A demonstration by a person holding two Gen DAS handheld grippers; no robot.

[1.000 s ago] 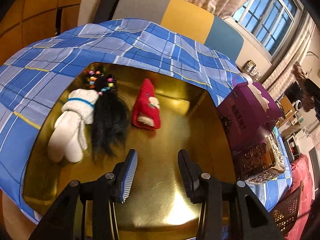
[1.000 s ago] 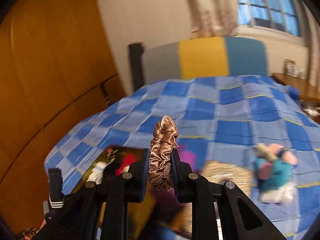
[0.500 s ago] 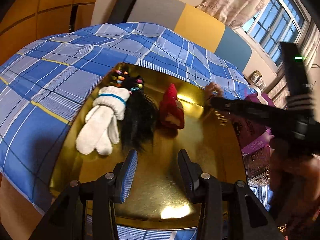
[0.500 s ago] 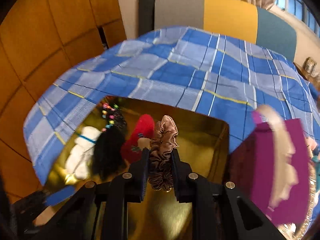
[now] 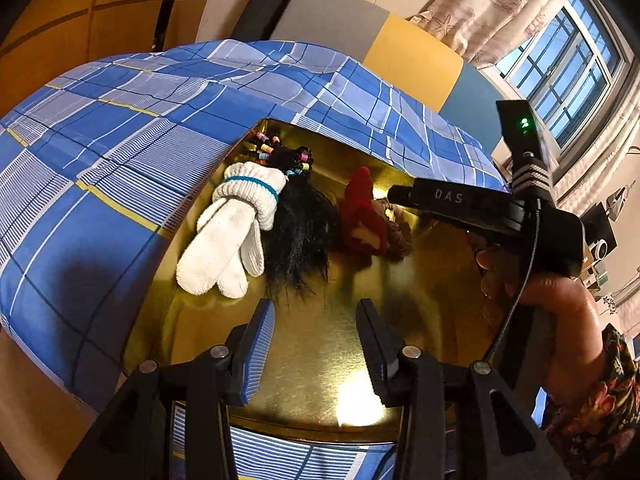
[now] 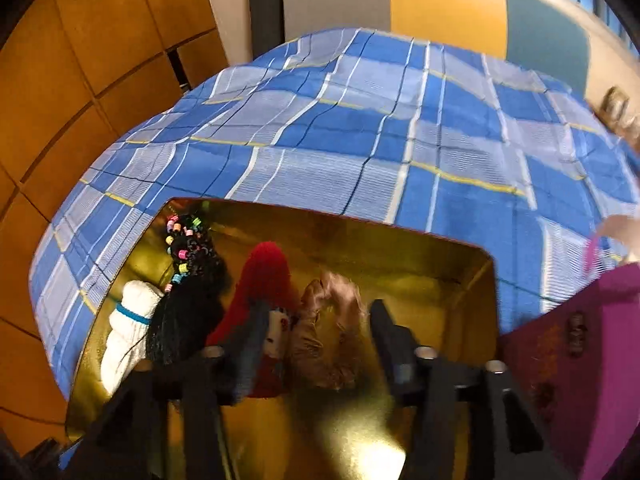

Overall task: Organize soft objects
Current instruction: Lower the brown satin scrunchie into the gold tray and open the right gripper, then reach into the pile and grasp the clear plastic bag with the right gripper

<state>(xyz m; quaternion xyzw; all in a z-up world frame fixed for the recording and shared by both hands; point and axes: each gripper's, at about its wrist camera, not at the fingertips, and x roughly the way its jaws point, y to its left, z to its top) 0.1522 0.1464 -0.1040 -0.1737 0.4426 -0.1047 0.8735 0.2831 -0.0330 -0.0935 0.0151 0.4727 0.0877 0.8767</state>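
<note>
A gold tray (image 5: 320, 360) lies on the blue plaid bed cover (image 5: 120, 168). It holds white gloves (image 5: 228, 236), a black hairpiece with coloured beads (image 5: 300, 232) and a red knitted piece (image 5: 362, 212). A brown satin scrunchie (image 6: 328, 332) rests on the tray against the red piece (image 6: 264, 276). My right gripper (image 6: 320, 312) hangs over it. Its jaws are opening, and the scrunchie sits loose between them with neither pad pressing on it. My left gripper (image 5: 314, 312) stands open over the tray's near part with nothing between its fingers.
A purple box (image 6: 580, 360) stands just right of the tray. A person's hand (image 5: 560, 300) in a floral sleeve holds the right gripper. Wooden panels are on the left, a padded headboard (image 6: 440, 0) at the back and a window (image 5: 560, 60) at the far right.
The right gripper came down over the tray with the scrunchie, and its jaws parted and let it go beside the red piece. The left gripper drew back a little.
</note>
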